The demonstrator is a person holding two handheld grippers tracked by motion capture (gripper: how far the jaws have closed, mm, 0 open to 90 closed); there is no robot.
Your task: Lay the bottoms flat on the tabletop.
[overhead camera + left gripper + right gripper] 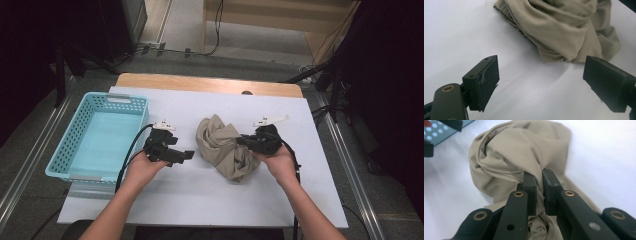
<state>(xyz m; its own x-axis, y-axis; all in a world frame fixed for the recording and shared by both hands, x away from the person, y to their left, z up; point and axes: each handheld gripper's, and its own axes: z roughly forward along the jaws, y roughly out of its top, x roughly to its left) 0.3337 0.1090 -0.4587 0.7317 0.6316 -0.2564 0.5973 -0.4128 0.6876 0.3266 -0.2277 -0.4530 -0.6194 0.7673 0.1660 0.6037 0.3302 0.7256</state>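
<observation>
Right gripper is clamped on a pinched fold of the cloth, its jaws nearly together with beige fabric squeezed between the pads, as the right gripper view shows plainly. Left gripper hangs just beside the cloth's other edge with its jaws wide apart and nothing between them, only bare white table. The cloth lies crumpled in a heap near the middle of the table, right of the basket and between the two hands. What could go wrong, as I judge it: the right grip holds only a thin ridge of loose fabric, so a quick lift or pull may let the fold slide out of the pads — or it may drag the whole bundle along instead of spreading it. If the left jaws close too high they would likely catch air or only the top wrinkle; too low and they scrape the table. A pull with one side free could also twist the heap tighter. As for its lie, the bundle has no clear front; in the high view its long axis runs roughly from the far left to the near right, the narrower end tapering toward the person — though the folds hide its true edges.
</observation>
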